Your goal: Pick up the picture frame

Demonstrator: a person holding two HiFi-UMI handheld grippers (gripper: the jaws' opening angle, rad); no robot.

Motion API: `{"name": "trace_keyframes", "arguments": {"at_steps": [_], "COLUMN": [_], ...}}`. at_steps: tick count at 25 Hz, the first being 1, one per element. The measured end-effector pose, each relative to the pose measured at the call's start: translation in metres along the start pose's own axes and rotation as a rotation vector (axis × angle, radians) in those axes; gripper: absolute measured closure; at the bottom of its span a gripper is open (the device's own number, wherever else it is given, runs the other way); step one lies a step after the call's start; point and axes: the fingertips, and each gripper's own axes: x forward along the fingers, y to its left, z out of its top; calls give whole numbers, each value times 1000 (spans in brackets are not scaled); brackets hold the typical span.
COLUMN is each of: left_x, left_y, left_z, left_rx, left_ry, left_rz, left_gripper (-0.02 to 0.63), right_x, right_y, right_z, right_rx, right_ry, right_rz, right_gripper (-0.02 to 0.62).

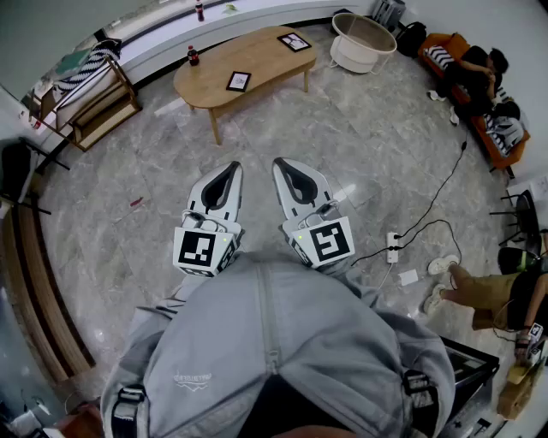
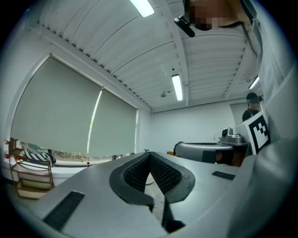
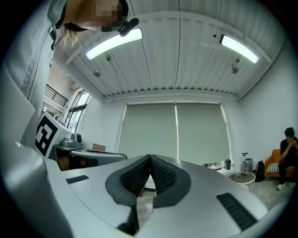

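Closest in is the wearer's grey jacket [image 1: 274, 359], filling the bottom of the head view. Just past it the left gripper [image 1: 231, 168] and the right gripper [image 1: 281, 164] are held side by side, well apart from everything else. In each gripper view the ribbed black pads are pressed together at the tips and pinch nothing.

Bare marble floor [image 1: 282, 128] lies between the grippers and a wooden coffee table [image 1: 257, 64] farther out. Both picture frames lie flat on its top: the nearer frame [image 1: 239, 81] around the middle and the farther frame [image 1: 294, 41] towards the right end. A dark bottle with a red label [image 1: 193, 56] stands at the table's far left edge, and a second bottle [image 1: 199, 10] stands on the white ledge behind.

A round white basket [image 1: 363, 41] sits on the floor just right of the table. Beyond it, a person sits on an orange sofa [image 1: 445, 47], and another person's legs and white shoes [image 1: 442, 278] show at the right edge. A white power strip [image 1: 393, 247] with black cables lies on the floor right of the right gripper. A wooden rack [image 1: 94, 103] stands at far left, and a small red scrap [image 1: 135, 203] lies on the floor left of the left gripper.

Counted: two grippers, two frames, two bottles, one table, one basket, one power strip.
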Motion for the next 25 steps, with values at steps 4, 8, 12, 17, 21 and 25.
{"name": "trace_keyframes", "arguments": {"at_steps": [4,8,12,17,21,25], "left_x": [4,5,4,14,32,63], "left_y": [-11,-27,-37,-25,-8,18], "left_z": [-2,-8,-15,-20,-31,-42], "left_rx": [8,7,4,2,3,-11], "left_ry": [-9,-5,3,11,14,21], "left_rz": [7,23,37,68,82,69], "left_gripper": [588,588,588,588,588,588], "right_x": [-10,-23,-32,-29,-19,10], "right_y": [-6,-12,-18,-42,-64,-88], "right_z": [0,-4,-9,-18,-34,-50], "right_rx": [-10,-4,25,44,57,67], "right_ry": [-14,-15,-30,-14,7,16], "right_rz": [6,16,19,-2,-32,-62], "right_gripper": [563,563,563,561,561,561]}}
